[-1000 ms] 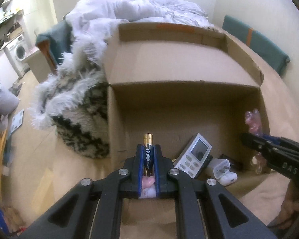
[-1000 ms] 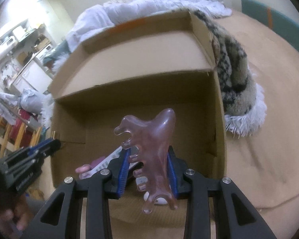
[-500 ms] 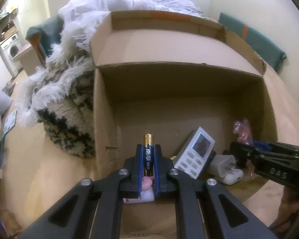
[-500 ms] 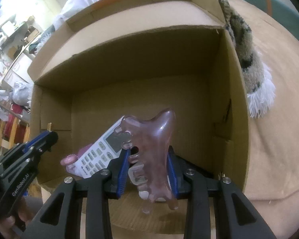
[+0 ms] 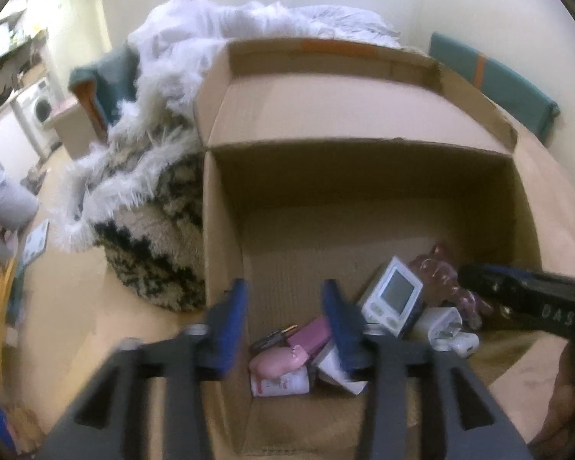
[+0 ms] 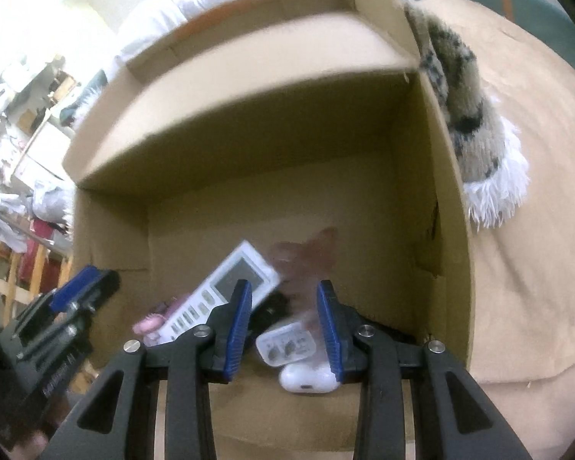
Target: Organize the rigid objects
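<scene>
An open cardboard box (image 5: 364, 199) lies on a tan bed, also in the right wrist view (image 6: 272, 176). My left gripper (image 5: 285, 326) is open and empty over the box's near left. A battery (image 5: 274, 335) lies on the box floor beside a pink item (image 5: 278, 362). My right gripper (image 6: 283, 326) is open and empty. A blurred pink comb (image 6: 306, 257) shows just beyond its jaws; it also shows in the left wrist view (image 5: 441, 280). A white remote (image 6: 226, 287) leans among the items.
A white earbud case (image 6: 306, 379) and a white charger (image 5: 441, 326) lie in the box. A shaggy black-and-white blanket (image 5: 149, 211) lies against the box's left side. A teal cushion (image 5: 490, 80) stands by the wall.
Both grippers opened. The battery left the left jaws and lies in the box. The pink comb left the right jaws and is blurred inside the box.
</scene>
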Available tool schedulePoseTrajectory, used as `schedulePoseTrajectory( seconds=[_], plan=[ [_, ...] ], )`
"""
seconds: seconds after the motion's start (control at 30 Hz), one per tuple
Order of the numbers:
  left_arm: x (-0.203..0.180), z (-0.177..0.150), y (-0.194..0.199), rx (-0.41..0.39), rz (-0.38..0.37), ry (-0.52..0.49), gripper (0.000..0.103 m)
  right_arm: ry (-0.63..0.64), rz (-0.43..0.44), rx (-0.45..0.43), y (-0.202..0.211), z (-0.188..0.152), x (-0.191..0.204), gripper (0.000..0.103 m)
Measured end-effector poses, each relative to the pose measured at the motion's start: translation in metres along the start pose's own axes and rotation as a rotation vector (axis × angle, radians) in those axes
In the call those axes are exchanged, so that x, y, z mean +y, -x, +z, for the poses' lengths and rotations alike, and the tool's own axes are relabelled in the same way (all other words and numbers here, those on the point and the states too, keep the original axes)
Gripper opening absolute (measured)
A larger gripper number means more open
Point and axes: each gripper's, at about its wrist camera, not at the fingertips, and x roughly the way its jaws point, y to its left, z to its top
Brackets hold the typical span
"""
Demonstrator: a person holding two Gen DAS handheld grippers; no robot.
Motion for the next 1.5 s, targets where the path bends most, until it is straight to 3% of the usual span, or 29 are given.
schedulePoseTrajectory(
  seconds=[0.03, 0.1, 0.23, 0.37, 0.5, 0.77, 0.9, 1.1, 1.3, 1.5],
  plan=[
    [-0.001, 0.000, 0.004, -0.015, -0.014, -0.008, 0.057, 0.003, 0.005, -0.013, 0.004, 0.001, 0.000, 0.040],
    [-0.005, -0.001, 0.013, -0.048, -0.008, -0.021, 0.060, -0.001, 0.008, -0.048, 0.013, 0.003, 0.001, 0.076],
    [-0.001, 0.004, 0.029, -0.073, -0.028, -0.006, 0.068, -0.039, 0.038, -0.086, 0.027, 0.005, -0.001, 0.081],
    [0.006, 0.004, 0.044, -0.073, -0.049, 0.013, 0.070, -0.058, 0.060, -0.116, 0.046, 0.000, -0.002, 0.103],
    [0.021, -0.012, 0.052, -0.050, -0.055, 0.082, 0.082, 0.000, 0.048, -0.132, 0.063, -0.014, 0.013, 0.103],
    [0.042, -0.046, 0.064, 0.027, -0.036, 0.161, 0.084, 0.038, 0.019, -0.115, 0.073, -0.055, 0.030, 0.103],
    [0.049, -0.058, 0.084, 0.012, -0.020, 0.160, 0.085, 0.051, 0.021, -0.156, 0.092, -0.077, 0.036, 0.103],
    [0.048, -0.069, 0.115, -0.051, -0.074, 0.129, 0.090, 0.085, 0.013, -0.223, 0.118, -0.106, 0.043, 0.103],
    [0.045, -0.079, 0.138, -0.138, -0.004, 0.103, 0.093, 0.105, -0.023, -0.281, 0.130, -0.119, 0.051, 0.103],
    [0.044, -0.079, 0.134, -0.143, 0.018, 0.097, 0.093, 0.104, -0.049, -0.270, 0.120, -0.118, 0.051, 0.103]
  ],
)
